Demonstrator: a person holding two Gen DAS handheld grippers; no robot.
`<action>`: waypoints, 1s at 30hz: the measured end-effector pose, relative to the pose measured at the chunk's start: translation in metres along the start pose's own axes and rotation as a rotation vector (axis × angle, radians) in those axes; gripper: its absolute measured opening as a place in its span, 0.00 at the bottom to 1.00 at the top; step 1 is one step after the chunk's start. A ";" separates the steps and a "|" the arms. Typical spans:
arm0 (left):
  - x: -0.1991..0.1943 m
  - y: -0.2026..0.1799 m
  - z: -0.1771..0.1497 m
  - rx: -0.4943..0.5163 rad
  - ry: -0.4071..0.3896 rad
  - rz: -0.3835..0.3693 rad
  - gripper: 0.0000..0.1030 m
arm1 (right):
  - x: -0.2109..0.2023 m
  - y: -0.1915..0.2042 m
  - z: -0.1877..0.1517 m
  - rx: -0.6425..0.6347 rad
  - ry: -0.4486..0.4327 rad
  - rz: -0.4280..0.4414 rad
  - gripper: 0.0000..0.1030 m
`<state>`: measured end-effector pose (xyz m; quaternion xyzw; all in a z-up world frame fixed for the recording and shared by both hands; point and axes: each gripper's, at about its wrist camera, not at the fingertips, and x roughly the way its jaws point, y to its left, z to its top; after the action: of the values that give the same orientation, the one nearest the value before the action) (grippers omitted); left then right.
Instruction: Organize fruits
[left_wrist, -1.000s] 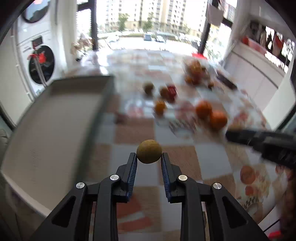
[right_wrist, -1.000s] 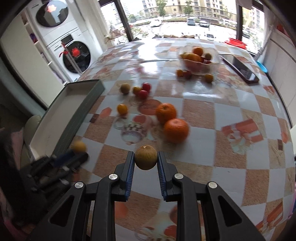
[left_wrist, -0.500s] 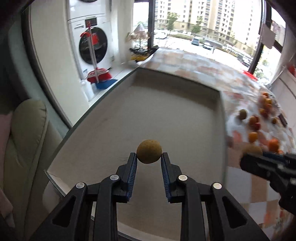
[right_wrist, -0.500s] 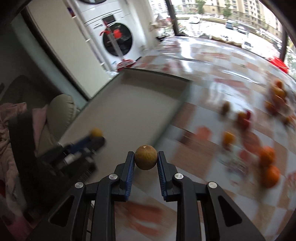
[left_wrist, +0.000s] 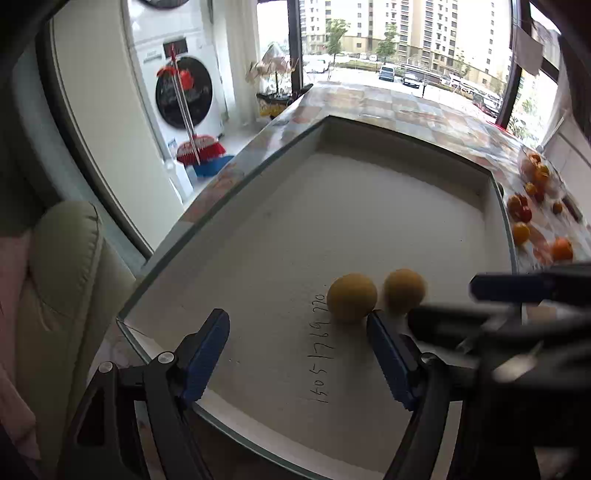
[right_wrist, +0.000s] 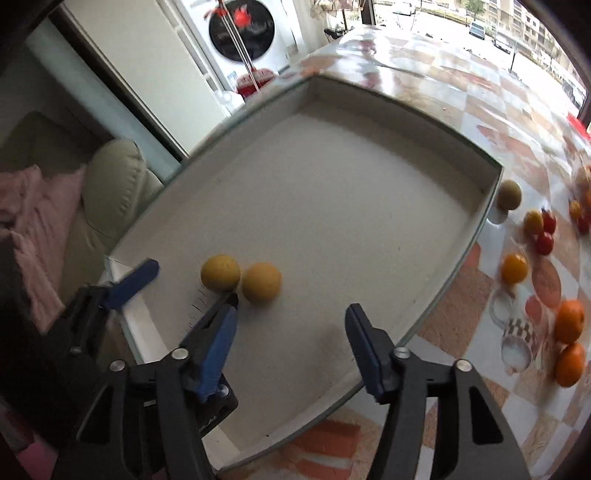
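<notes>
Half a second ago each gripper clenched a small yellow-brown fruit above the tray; now both fruits lie loose on the white floor of the tray (left_wrist: 369, 221), side by side and touching or nearly so. The left gripper (left_wrist: 295, 339) has just been opening its jaws: they stand wide and released, nothing between them, with the left-hand fruit (left_wrist: 351, 301) at about one o'clock, just off its right blue pad. The right gripper (right_wrist: 291, 325) has likewise just spread its jaws and holds nothing; the right-hand fruit (right_wrist: 261, 282) lies at about eleven o'clock from it, just beyond its left pad. In the right wrist view the left gripper's right finger reaches between the two fruits' near sides. On the checked table (right_wrist: 461, 110), at three o'clock from the tray, small oranges (right_wrist: 569, 339), cherry tomatoes (right_wrist: 545, 242) and another brownish fruit (right_wrist: 509, 195) stay scattered.
</notes>
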<state>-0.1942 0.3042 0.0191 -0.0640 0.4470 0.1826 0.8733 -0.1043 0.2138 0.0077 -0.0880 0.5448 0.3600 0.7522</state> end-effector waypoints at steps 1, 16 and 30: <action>-0.003 -0.002 -0.001 0.008 -0.009 0.018 0.76 | -0.008 -0.003 0.000 0.006 -0.034 0.010 0.80; -0.068 -0.132 -0.007 0.308 -0.133 -0.228 1.00 | -0.106 -0.164 -0.112 0.428 -0.274 -0.319 1.00; -0.014 -0.204 -0.014 0.354 -0.065 -0.125 1.00 | -0.103 -0.207 -0.175 0.385 -0.269 -0.519 1.00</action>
<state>-0.1354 0.1077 0.0113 0.0688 0.4387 0.0485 0.8947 -0.1203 -0.0743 -0.0235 -0.0319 0.4580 0.0560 0.8866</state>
